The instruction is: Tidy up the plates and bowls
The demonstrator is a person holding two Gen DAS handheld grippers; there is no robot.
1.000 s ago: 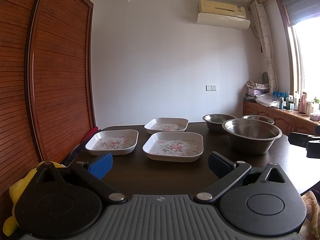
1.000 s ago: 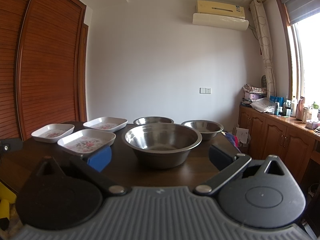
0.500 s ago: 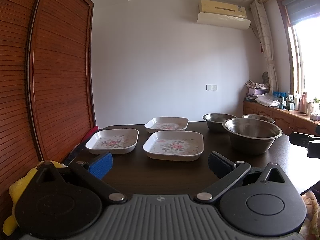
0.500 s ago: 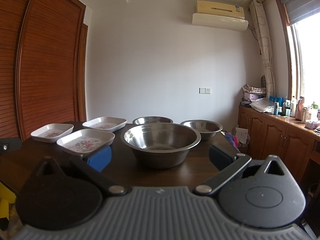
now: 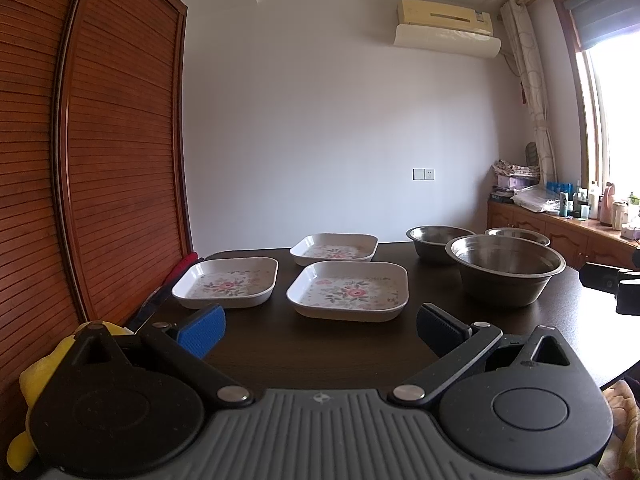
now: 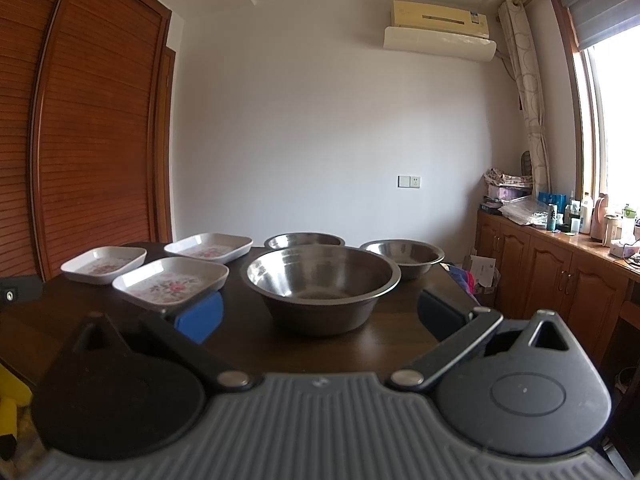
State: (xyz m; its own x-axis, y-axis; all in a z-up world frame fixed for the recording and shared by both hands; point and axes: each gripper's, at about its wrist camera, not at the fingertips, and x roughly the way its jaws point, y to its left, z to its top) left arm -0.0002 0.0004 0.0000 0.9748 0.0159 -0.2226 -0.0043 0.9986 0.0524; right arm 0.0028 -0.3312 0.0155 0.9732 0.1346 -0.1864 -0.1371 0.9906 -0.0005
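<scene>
The left gripper (image 5: 320,330) is released, jaws spread wide and holding nothing, poised just above the near edge of the dark table (image 5: 320,354); the right gripper (image 6: 320,318) is likewise released and empty, level with the table's near edge. Nothing is stacked yet, so the step in hand is judged to be the first approach. Directly ahead of the left gripper lies the nearest floral plate (image 5: 348,290), with a second floral plate (image 5: 226,282) just beside it to the left and a third floral plate (image 5: 334,247) behind, none touching. Directly ahead of the right gripper stands the large steel bowl (image 6: 323,280); two smaller steel bowls (image 6: 304,240) (image 6: 402,254) sit behind it, near but apart. To do the step well, take each plate by its raised rim — one finger inside, one outside — since the shallow wall offers little else to pinch. Lift clear before moving sideways, then lower squarely so the corners nest. For the bowls, the smaller ones probably belong inside the large one; grip the rolled lip firmly — polished steel is likely to slip. Keep both tools from crossing over the middle of the table.
</scene>
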